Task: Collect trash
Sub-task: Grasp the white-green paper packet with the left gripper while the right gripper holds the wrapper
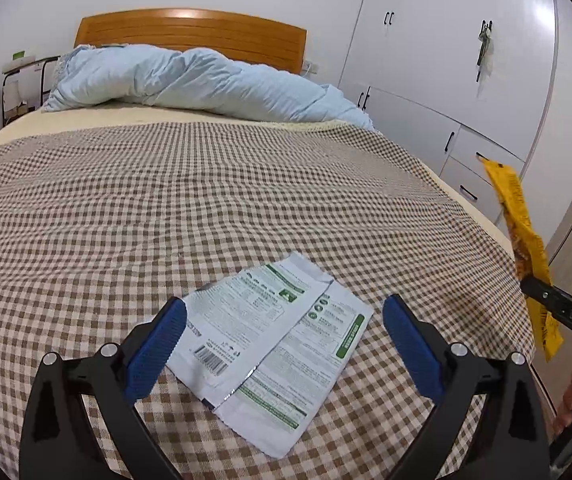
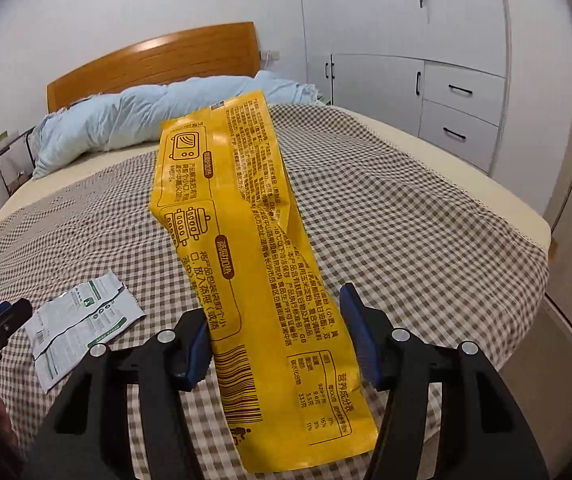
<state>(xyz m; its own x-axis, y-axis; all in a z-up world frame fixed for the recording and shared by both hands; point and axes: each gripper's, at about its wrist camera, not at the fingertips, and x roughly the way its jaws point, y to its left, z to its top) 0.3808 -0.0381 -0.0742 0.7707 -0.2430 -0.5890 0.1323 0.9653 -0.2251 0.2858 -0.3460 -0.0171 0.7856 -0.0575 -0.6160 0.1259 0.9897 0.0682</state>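
Left tongs (image 1: 284, 334) gape over the white sachet (image 1: 274, 344) lying flat on the bed (image 1: 206, 184); right tongs (image 2: 276, 344) pinch the yellow wrapper (image 2: 254, 264), lifted clear. I'd come down shallow, one pad scooping under the sachet's edge. Right view shows the pinch; left view shows only one black arm across it.

My left gripper (image 1: 284, 340) stood with jaws wide apart, angled downward; my right gripper (image 2: 282, 344) clamped a wrapper, raised.
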